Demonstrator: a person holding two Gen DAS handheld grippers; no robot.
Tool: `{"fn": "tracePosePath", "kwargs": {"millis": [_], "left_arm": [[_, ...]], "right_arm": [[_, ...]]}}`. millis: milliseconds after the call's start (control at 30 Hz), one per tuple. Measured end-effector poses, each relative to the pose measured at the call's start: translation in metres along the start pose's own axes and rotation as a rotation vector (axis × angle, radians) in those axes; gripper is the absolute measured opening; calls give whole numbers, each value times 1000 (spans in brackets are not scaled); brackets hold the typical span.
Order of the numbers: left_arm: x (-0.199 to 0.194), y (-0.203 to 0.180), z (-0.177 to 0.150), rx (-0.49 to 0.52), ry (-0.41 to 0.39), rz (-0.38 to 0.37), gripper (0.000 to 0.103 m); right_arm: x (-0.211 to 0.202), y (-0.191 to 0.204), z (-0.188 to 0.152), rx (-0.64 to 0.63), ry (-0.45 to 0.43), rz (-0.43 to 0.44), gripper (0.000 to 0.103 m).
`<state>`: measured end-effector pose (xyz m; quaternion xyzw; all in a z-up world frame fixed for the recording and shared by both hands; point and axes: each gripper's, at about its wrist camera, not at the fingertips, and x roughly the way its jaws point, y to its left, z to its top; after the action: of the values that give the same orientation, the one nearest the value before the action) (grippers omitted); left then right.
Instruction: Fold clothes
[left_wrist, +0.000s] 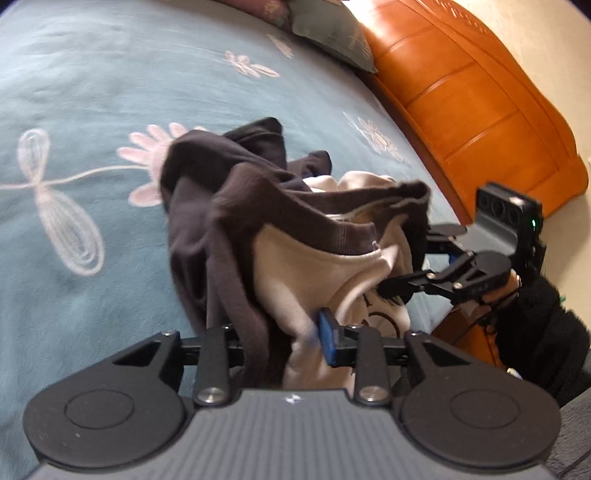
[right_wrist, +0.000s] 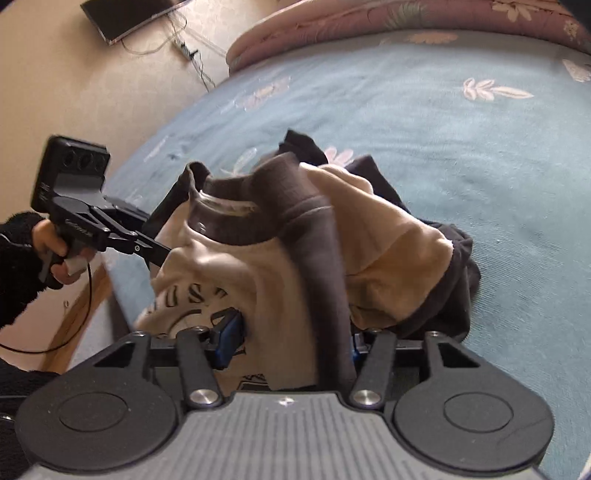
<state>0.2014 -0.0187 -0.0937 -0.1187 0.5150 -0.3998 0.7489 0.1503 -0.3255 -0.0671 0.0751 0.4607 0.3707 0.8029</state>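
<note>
A cream sweatshirt (left_wrist: 295, 266) with dark brown sleeves and collar and a black print hangs bunched just above the blue bedspread (left_wrist: 92, 92). My left gripper (left_wrist: 284, 343) is shut on a thick fold of it; one blue pad (left_wrist: 328, 339) shows and dark cloth hides the other. From the right, my right gripper (left_wrist: 406, 258) reaches into the garment's far side. In the right wrist view the sweatshirt (right_wrist: 388, 251) fills the right gripper (right_wrist: 295, 343), whose blue pad (right_wrist: 231, 339) presses the printed cream cloth. The left gripper (right_wrist: 159, 254) grips the cloth at the left.
An orange wooden bed frame (left_wrist: 480, 110) runs along the bed's right side, with a dark pillow (left_wrist: 332, 29) at the top. A pink floral quilt (right_wrist: 406, 14) lies at the bed's far end. Beige floor (right_wrist: 92, 92) holds a dark panel (right_wrist: 122, 14) and cables. Black fuzzy sleeves (left_wrist: 535, 321) (right_wrist: 14, 251) cover the person's wrists.
</note>
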Motion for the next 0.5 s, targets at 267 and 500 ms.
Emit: {"fn": "tracePosePath", "kwargs": {"millis": [267,500], "left_arm": [[5,-1,1,-29,-31,12,26],[-11,0,-8,-43,-47,36,17]], "right_arm": [[-5,-16,-11,130,-54,30,44],[-26,5,-18,103,-64,-57,25]]}}
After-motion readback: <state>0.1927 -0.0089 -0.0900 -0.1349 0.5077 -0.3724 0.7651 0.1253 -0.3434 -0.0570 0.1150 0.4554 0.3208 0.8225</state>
